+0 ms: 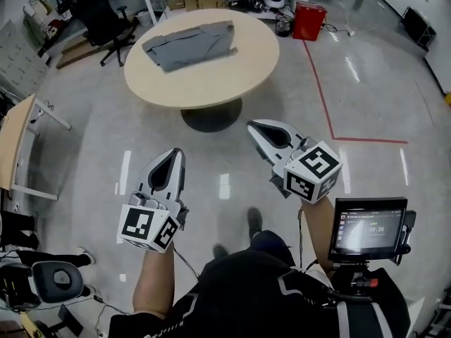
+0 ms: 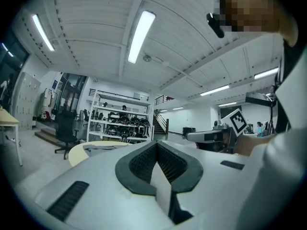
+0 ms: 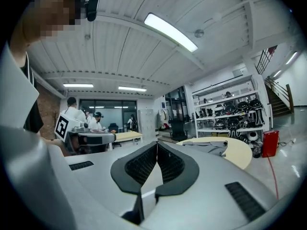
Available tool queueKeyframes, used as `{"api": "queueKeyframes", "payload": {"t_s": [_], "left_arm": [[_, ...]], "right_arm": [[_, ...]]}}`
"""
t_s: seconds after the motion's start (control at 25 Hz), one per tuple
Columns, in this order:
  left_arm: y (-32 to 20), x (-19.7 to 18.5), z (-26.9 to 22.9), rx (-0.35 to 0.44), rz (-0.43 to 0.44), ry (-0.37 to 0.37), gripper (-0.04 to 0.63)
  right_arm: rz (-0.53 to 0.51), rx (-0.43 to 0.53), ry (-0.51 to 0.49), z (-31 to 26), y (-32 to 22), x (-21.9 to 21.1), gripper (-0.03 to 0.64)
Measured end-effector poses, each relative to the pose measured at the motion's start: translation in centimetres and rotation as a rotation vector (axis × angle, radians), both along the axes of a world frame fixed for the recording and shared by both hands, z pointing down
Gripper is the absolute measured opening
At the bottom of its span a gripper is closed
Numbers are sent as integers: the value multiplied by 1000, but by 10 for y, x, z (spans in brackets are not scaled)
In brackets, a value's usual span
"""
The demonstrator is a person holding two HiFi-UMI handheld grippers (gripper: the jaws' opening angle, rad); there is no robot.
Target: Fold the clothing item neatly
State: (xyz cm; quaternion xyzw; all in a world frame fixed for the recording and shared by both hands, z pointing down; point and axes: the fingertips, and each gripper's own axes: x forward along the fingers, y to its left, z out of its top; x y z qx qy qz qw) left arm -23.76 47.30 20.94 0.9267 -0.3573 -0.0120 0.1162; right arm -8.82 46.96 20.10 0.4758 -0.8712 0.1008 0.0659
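We are holding the fingers of the left gripper [image 1: 175, 155] and the right gripper [image 1: 255, 127] pressed together, pinching nothing, both grippers hovering side by side above the shiny floor [image 1: 218, 157]. Well ahead of them, the grey garment [image 1: 189, 44] is lying spread on the round table [image 1: 218, 83], toward its far left, touching neither gripper.

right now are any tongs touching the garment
No, the left tongs and right tongs are over the floor, short of the garment on the table.
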Motion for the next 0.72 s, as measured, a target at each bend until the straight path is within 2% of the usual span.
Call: {"api": "queueKeyframes", "payload": {"t_s": [0.2,0.36,0.56,0.72], "left_arm": [[43,-41,5,-17,66,53,0],[72,-59,6,-22,68,61,0],[95,-47,-2,-1,47,47,0],[123,-13,-15,-14,63,53,0]], "right_arm": [[46,-12,37,-4,45,-37,10],[52,14,55,-10,80,-59,10],[54,30,32,-16,109,-51,9],[50,30,38,-22,139,-24,9]]}}
